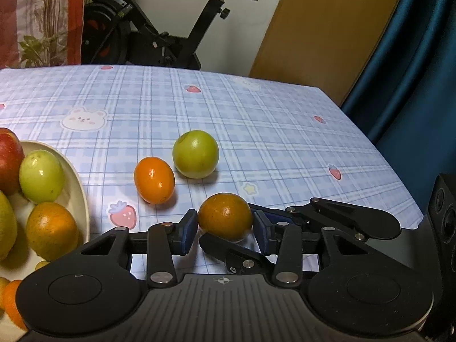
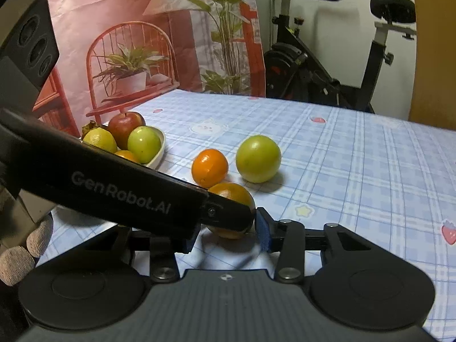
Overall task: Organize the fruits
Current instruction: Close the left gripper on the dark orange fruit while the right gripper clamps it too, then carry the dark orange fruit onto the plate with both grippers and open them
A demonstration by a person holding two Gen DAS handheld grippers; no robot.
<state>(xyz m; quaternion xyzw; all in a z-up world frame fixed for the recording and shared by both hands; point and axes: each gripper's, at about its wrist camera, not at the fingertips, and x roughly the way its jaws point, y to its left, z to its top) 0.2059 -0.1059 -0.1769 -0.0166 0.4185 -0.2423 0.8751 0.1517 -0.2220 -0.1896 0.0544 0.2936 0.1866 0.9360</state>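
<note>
Three fruits are sitting loose on the plaid tablecloth (image 1: 256, 119): a dull orange (image 1: 225, 216) nearest, a bright orange (image 1: 154, 179) and a green fruit (image 1: 195, 154) just beyond. Both the left gripper (image 1: 225, 228) and right gripper (image 2: 225, 230) are narrowly parted around the dull orange, pads touching or just beside it; firm grip unclear. At left, a cream bowl (image 1: 78, 188) is holding more fruit.

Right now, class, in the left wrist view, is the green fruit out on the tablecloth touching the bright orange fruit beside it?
No: a strip of tablecloth shows between the green fruit and the bright orange fruit.
</note>
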